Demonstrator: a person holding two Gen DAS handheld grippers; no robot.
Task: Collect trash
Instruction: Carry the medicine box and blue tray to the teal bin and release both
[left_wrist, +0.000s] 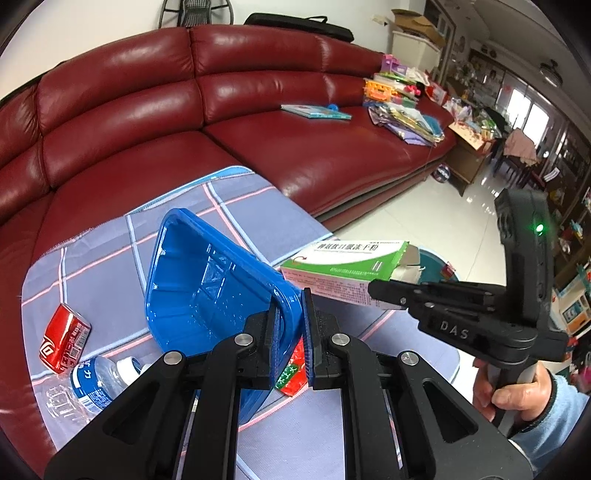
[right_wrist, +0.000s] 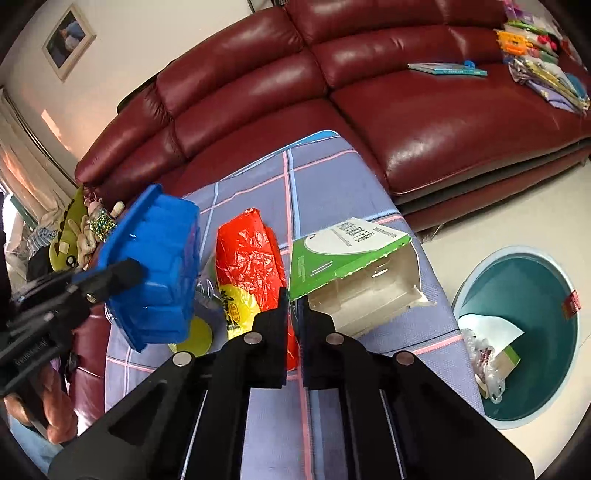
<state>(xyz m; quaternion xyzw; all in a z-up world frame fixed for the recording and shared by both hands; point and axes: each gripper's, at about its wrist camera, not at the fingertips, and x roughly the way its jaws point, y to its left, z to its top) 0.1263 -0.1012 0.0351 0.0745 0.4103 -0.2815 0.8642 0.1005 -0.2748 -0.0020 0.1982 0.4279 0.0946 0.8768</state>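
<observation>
My left gripper (left_wrist: 293, 339) is shut on the rim of a blue plastic tray (left_wrist: 199, 284) and holds it tilted above the grey checked cloth (left_wrist: 99, 266). My right gripper (right_wrist: 294, 314) is shut on the torn edge of a green and white medicine box (right_wrist: 343, 254), lifted off the cloth; the box also shows in the left wrist view (left_wrist: 343, 273). A red can (left_wrist: 64, 338) and a clear water bottle (left_wrist: 96, 380) lie on the cloth at the left. A red and yellow plastic bag (right_wrist: 247, 273) lies between tray and box.
A teal round bin (right_wrist: 532, 306) stands on the white floor at the right with wrappers and a box inside. The dark red leather sofa (left_wrist: 221, 110) curves behind, with books and toys (left_wrist: 399, 107) on its far seat. Stuffed toys (right_wrist: 74, 236) lie at the left.
</observation>
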